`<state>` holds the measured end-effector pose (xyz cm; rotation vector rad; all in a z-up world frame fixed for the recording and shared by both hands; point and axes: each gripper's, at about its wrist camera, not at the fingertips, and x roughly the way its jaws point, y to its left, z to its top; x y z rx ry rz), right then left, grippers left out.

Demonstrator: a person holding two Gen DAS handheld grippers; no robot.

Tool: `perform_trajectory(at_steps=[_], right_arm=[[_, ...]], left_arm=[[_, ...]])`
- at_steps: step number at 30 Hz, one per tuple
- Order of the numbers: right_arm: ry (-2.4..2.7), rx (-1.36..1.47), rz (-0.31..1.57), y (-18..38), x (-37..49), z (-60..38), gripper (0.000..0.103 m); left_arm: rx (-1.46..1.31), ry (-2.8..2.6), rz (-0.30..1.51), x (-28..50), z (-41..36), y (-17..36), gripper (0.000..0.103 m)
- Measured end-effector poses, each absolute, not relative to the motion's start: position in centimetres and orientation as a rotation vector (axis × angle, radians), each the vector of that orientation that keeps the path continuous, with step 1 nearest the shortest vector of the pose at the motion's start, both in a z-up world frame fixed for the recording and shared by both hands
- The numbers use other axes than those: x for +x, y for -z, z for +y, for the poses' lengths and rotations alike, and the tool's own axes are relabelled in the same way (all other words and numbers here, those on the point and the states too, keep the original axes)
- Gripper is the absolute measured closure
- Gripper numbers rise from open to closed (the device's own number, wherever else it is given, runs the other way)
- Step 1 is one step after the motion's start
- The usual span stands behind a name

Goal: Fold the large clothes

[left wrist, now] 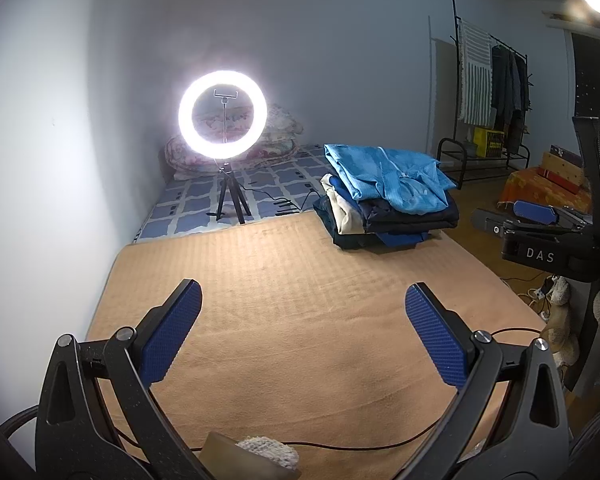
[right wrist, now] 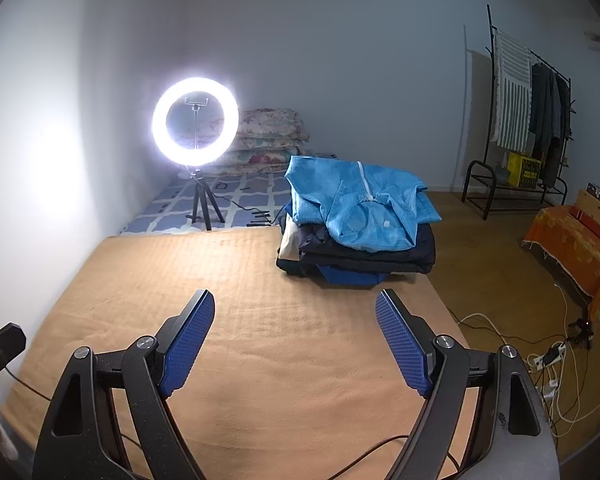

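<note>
- The left gripper [left wrist: 303, 334] with black arms and blue bumpy pads is wide open and holds nothing.
- The right gripper [right wrist: 295, 340], built the same way, is wide open and empty too.
- Both hang over the bare tan blanket [right wrist: 260, 320] spread flat on the bed.
- The pile of clothes [right wrist: 358, 236] sits at the far right side of the blanket, well away from both grippers.
- On top lies a light blue zip-up jacket [right wrist: 356, 204]; under it are dark blue, cream and bright blue pieces.
- The jacket looks soft, thin and floppy, so it will likely sag and slide when lifted.
- A good place to pinch is probably the collar or the shoulders, one gripper on each side.
- A bright round ring light on a small black tripod [left wrist: 223, 115] stands behind the blanket.
</note>
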<state>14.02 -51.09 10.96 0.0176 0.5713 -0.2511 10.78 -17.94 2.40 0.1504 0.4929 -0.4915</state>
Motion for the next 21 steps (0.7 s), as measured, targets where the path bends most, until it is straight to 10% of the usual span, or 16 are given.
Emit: perform_trajectory(at_steps=[21], right_arm=[[0.234, 0.032, 0.586, -10.91, 14.37, -51.89, 0.020]], left_arm=[[0.158, 0.505, 0.482, 10.21, -18.00, -2.84, 0.000]])
